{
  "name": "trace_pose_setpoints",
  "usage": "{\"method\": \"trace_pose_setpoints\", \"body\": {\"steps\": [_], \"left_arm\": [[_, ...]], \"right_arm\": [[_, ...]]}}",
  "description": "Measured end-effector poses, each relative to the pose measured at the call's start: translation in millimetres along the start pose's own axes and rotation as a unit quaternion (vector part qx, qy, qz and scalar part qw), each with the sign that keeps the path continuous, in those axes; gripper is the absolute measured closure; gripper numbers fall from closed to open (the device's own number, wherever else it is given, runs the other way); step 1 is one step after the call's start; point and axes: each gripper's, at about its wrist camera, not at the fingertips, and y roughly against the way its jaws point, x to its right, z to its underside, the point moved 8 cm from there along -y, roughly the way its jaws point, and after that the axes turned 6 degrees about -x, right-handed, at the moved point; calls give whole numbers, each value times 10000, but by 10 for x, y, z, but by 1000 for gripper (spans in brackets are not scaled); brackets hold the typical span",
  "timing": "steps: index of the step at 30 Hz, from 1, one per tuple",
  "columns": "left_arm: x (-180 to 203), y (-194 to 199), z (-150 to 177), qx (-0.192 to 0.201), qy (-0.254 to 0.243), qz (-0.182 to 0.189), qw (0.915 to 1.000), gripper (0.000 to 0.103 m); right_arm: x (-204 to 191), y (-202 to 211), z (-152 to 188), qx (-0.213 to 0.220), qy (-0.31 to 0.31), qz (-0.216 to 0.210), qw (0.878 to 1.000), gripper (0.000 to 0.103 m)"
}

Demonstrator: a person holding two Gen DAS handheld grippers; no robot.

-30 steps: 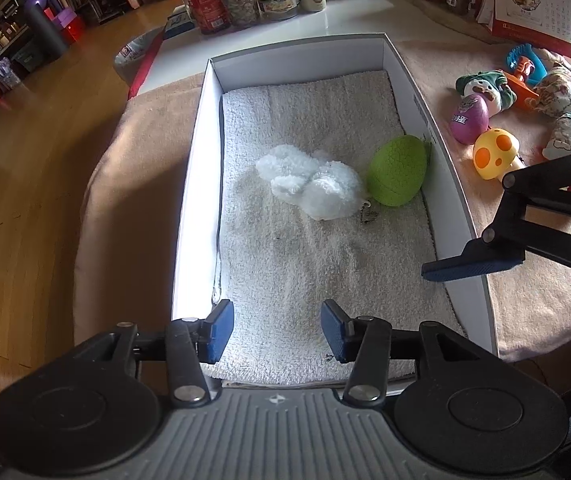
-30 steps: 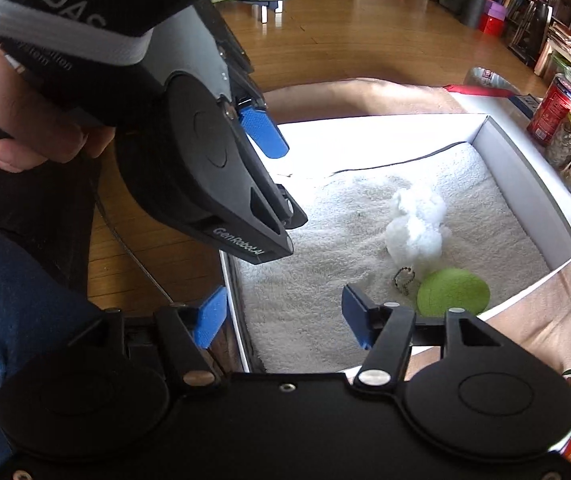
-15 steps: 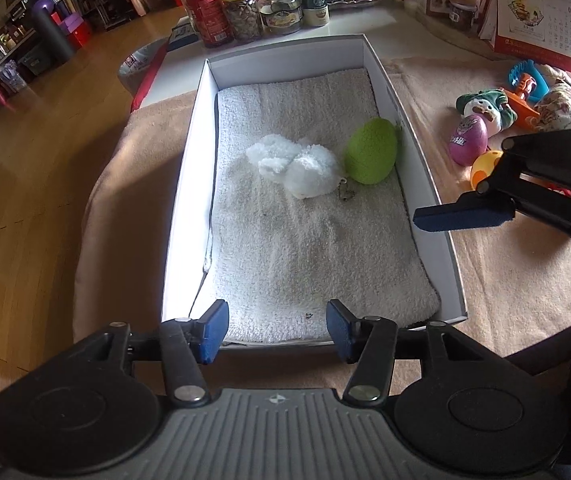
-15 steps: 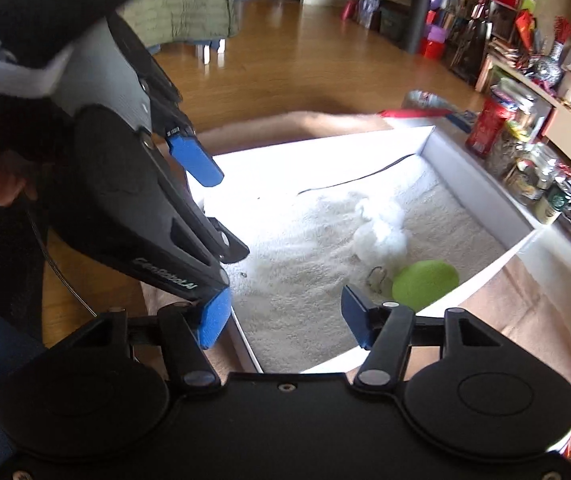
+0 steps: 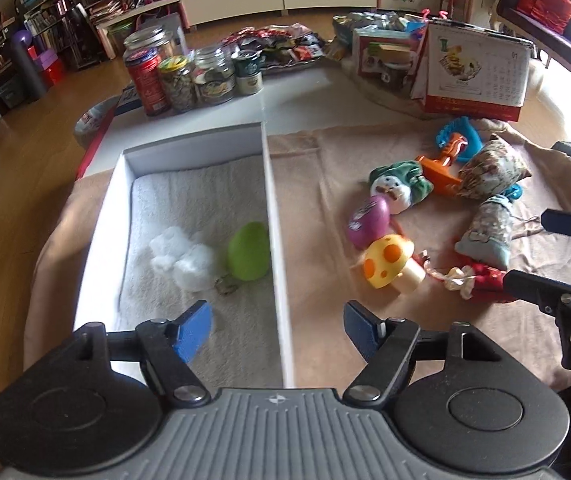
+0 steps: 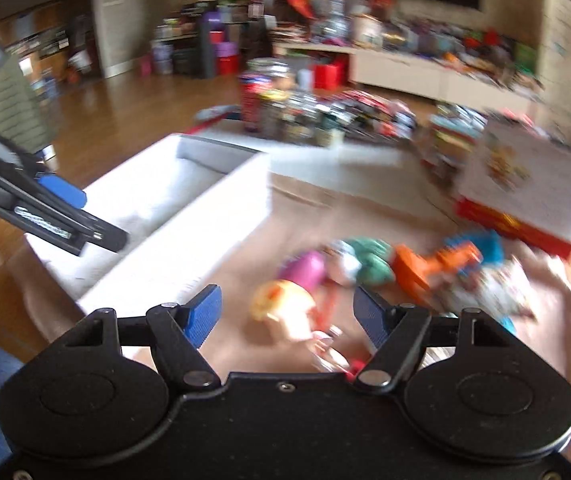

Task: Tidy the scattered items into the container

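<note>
A white box [image 5: 274, 216] lined with a towel holds a white fluffy toy [image 5: 183, 258] and a green egg [image 5: 248, 251]. To its right on the tan cloth lie a yellow mushroom [image 5: 390, 266], a purple egg [image 5: 367, 222], a snowman plush [image 5: 399, 188], an orange and blue toy [image 5: 447, 158], fabric pouches [image 5: 485, 232] and a red doll [image 5: 481, 278]. My left gripper [image 5: 278, 334] is open and empty above the box's right wall. My right gripper [image 6: 289, 320] is open and empty over the blurred mushroom [image 6: 285, 304]; it also shows in the left wrist view [image 5: 553, 256].
Jars and a red can [image 5: 189, 76] stand behind the box. A desk calendar [image 5: 473, 74] and packages stand at the back right. The box [image 6: 189, 216] lies left in the blurred right wrist view. Wooden floor lies to the left.
Both grippers have swung right, away from the box interior toward the scattered toys. Both have opened wider. The right wrist view is now motion-blurred.
</note>
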Motion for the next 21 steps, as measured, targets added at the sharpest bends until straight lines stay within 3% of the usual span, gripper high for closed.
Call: {"method": "trace_pose_setpoints", "body": {"steps": [5, 10, 15, 21], "left_arm": [[697, -198, -230, -8, -287, 229, 9993, 20], [1192, -590, -277, -359, -409, 306, 9980, 20], [1315, -964, -204, -612, -143, 264, 9977, 20], [1177, -1292, -26, -970, 190, 177, 9949, 20]], "right_arm": [[606, -26, 327, -300, -904, 379, 9947, 33], [954, -39, 711, -545, -1497, 485, 9860, 33], [1159, -209, 902, -622, -2048, 429, 9759, 33], [1324, -405, 881, -602, -2689, 264, 9609, 33]]}}
